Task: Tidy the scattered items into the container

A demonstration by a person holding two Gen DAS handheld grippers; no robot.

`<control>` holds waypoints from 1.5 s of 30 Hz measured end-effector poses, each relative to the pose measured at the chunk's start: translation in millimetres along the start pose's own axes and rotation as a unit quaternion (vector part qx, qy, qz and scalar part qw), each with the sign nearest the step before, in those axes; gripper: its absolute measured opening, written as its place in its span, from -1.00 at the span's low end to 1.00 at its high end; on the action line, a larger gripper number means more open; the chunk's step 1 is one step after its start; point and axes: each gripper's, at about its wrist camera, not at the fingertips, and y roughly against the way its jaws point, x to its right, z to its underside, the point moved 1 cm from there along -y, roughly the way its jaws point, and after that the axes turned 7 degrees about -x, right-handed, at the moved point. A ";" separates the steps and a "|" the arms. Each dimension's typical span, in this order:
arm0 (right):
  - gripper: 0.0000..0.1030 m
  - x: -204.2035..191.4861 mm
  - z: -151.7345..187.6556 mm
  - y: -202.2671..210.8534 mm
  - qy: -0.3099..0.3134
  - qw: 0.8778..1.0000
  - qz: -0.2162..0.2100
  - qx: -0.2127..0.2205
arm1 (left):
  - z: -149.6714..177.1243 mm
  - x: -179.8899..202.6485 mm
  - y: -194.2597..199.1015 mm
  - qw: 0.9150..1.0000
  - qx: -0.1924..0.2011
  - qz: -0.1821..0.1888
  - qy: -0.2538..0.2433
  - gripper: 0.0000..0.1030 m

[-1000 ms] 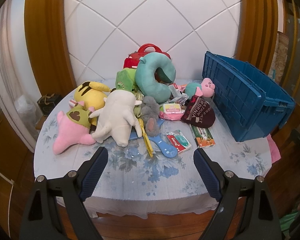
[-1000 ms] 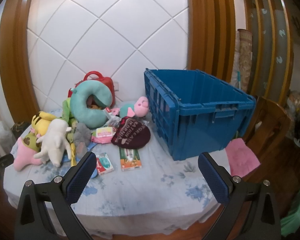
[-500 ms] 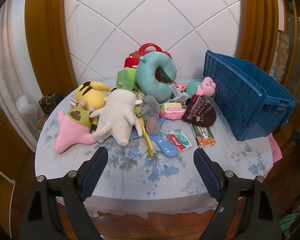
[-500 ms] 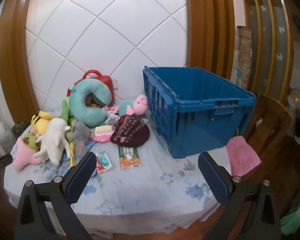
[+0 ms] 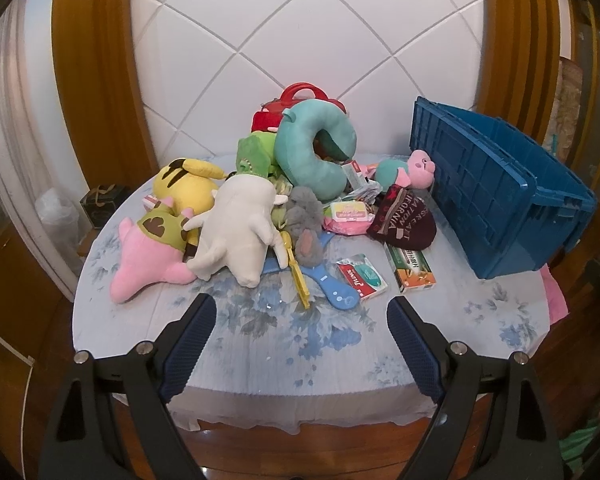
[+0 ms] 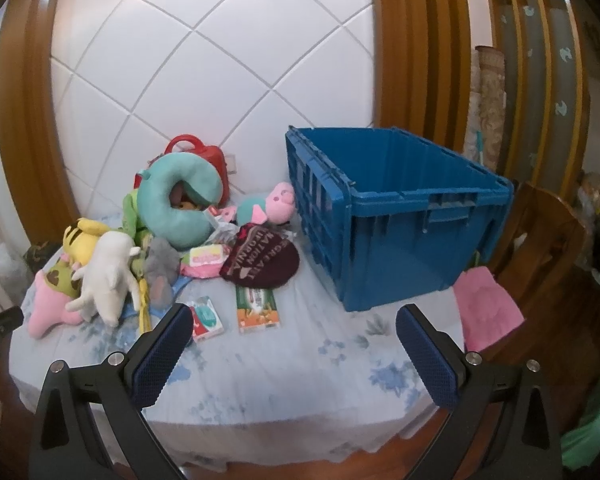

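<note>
ribbed plastic crate [image 6: 400, 240], fuzzy plush toys [image 5: 236, 232], matt floral cloth [image 5: 300, 344]

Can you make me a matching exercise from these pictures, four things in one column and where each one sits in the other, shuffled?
Things
1. blue ribbed plastic crate
2. pink star-shaped plush
3. red plastic case with a loop handle
4. orange and green flat carton

Places
A. at the back, behind the teal U-shaped neck pillow
B. flat on the floral tablecloth, just in front of the maroon knit beanie
C. right side of the table
D. left end of the pile

Pairs: 1-C, 2-D, 3-A, 4-B
</note>
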 end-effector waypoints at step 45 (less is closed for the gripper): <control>1.00 -25.7 7.6 -362.7 0.027 0.973 -0.042 -0.226 | -39.1 78.5 -345.5 0.977 -0.212 -0.008 -0.007 0.71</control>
